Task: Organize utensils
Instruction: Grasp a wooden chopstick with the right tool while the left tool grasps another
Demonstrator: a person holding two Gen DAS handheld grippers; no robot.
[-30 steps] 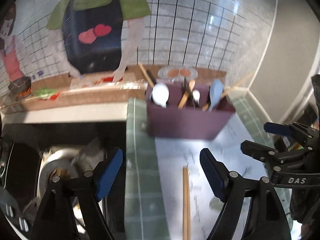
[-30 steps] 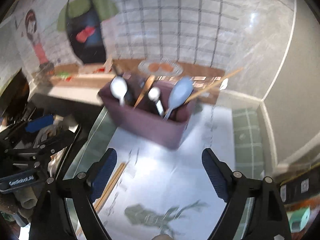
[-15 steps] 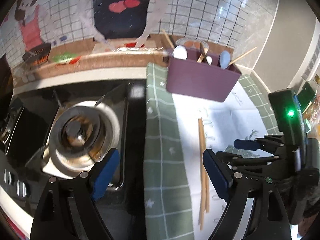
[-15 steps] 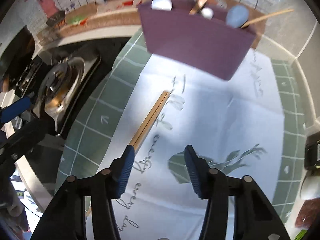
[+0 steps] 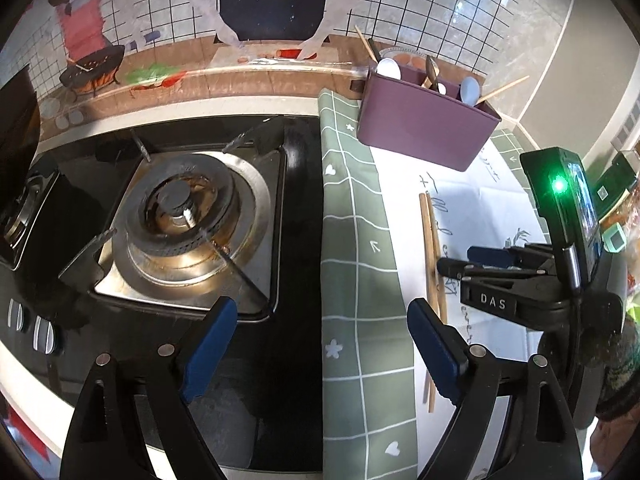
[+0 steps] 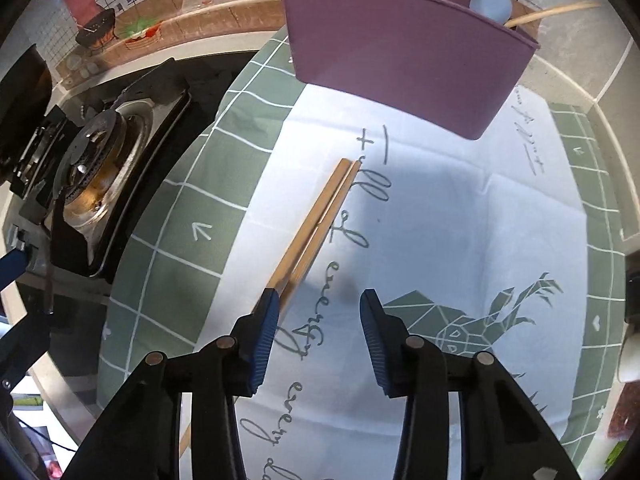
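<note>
A pair of wooden chopsticks [image 6: 320, 218] lies side by side on the white and green cloth [image 6: 460, 216]; it also shows in the left wrist view [image 5: 431, 248]. A purple utensil holder [image 6: 404, 60] with spoons and a chopstick stands behind them, also seen in the left wrist view [image 5: 424, 124]. My right gripper [image 6: 316, 332] is open and low over the cloth, its left finger beside the chopsticks' near part. My left gripper [image 5: 320, 356] is open and empty, raised over the stove edge and cloth.
A gas stove [image 5: 180, 216] with a steel burner sits left of the cloth. A tiled wall with cartoon stickers [image 5: 276, 0] runs behind. Small items lie at the right edge of the counter [image 5: 616, 236].
Both grippers have pulled back from the holder. The right gripper has dropped toward the chopsticks and narrowed its opening. The left gripper has risen and turned toward the stove.
</note>
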